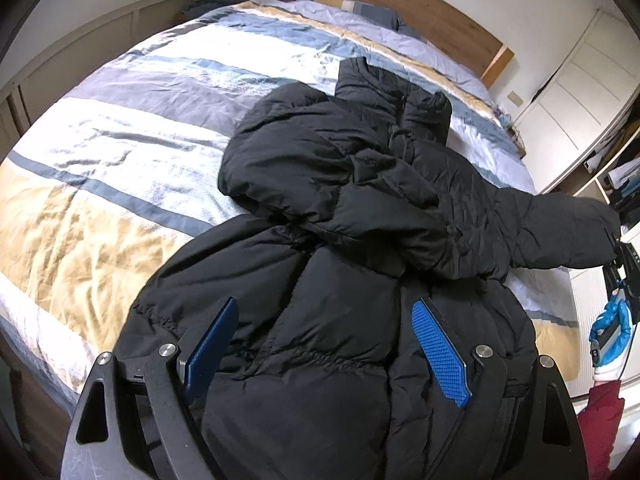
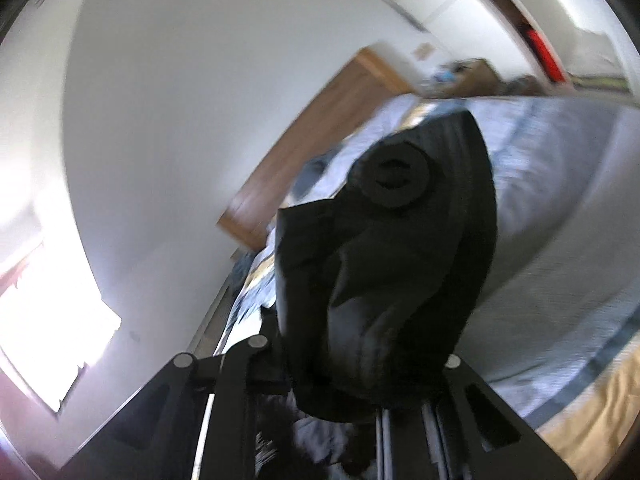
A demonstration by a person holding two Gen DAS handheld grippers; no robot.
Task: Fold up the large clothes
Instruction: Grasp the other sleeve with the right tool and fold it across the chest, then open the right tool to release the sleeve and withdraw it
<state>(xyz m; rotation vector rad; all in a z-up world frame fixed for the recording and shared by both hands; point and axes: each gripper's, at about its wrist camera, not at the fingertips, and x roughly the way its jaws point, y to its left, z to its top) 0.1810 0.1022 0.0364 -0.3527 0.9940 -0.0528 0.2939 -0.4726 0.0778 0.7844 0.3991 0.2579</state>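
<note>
The left hand-held gripper (image 1: pixel 324 344), jaws spread wide and grasping nothing, hovers over the hem end of a black puffer jacket (image 1: pixel 352 208) that sprawls ahead of it on a bed (image 1: pixel 120 120) under a striped blue, white and tan cover, with a wooden headboard (image 1: pixel 400 4) beyond. Out to its right, the right hand-held gripper (image 1: pixel 616 268), carried by a blue-gloved hand (image 1: pixel 612 332) in a red sleeve (image 1: pixel 600 420), is clenched on the cuff of the jacket's outstretched sleeve (image 2: pixel 384 264), which fills that gripper's own blurred view and hides its fingers.
</note>
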